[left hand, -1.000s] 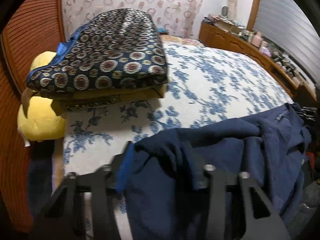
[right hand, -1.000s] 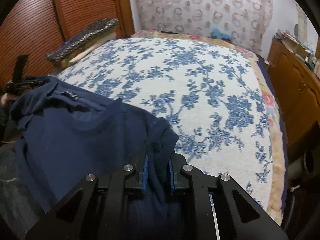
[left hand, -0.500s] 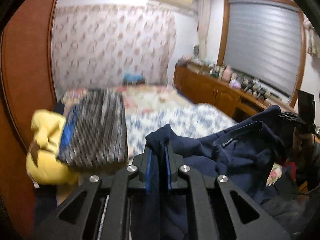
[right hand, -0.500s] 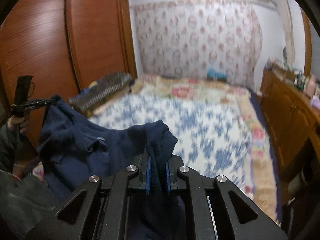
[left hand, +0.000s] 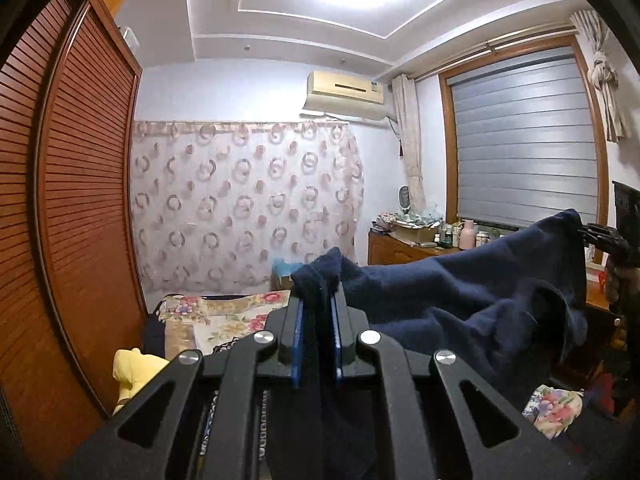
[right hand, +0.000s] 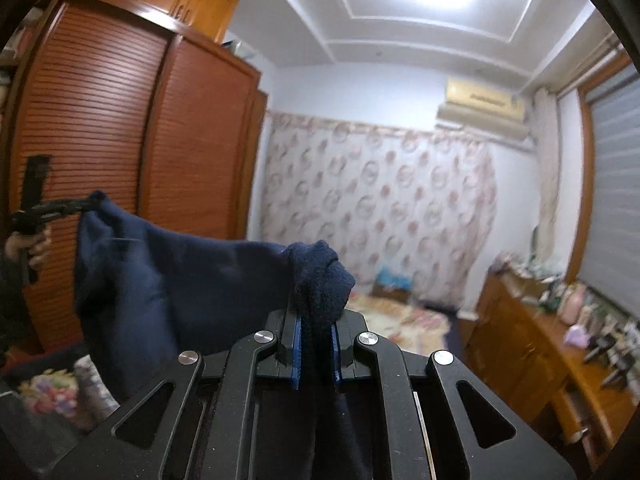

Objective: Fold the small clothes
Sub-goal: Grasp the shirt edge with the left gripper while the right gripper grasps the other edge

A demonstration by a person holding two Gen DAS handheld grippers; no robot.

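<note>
The left gripper point(left hand: 316, 320) was clamped on a bunched corner of a navy blue garment point(left hand: 460, 300), the cloth pinched between its blue pads point(left hand: 297, 344) and poking up above them. The right gripper point(right hand: 316, 328) pinched another bunched corner of the same garment point(right hand: 168, 280) between its own blue pads point(right hand: 297, 348). The garment hung stretched in the air between the two tools, sagging in soft folds, well above the bed point(left hand: 224, 320) with its floral cover. In the left wrist view the far corner of the cloth met the right gripper at the right edge; in the right wrist view the far corner met the left gripper, held by the person's left hand point(right hand: 28, 246), at the left edge. Behind stood a louvred wooden wardrobe point(right hand: 120, 152), a circle-patterned curtain point(left hand: 240, 200), a wall air conditioner point(left hand: 346, 92) and a wooden dresser point(right hand: 532, 344) crowded with bottles. A yellow soft toy point(left hand: 132, 372) lay by the wardrobe.
</note>
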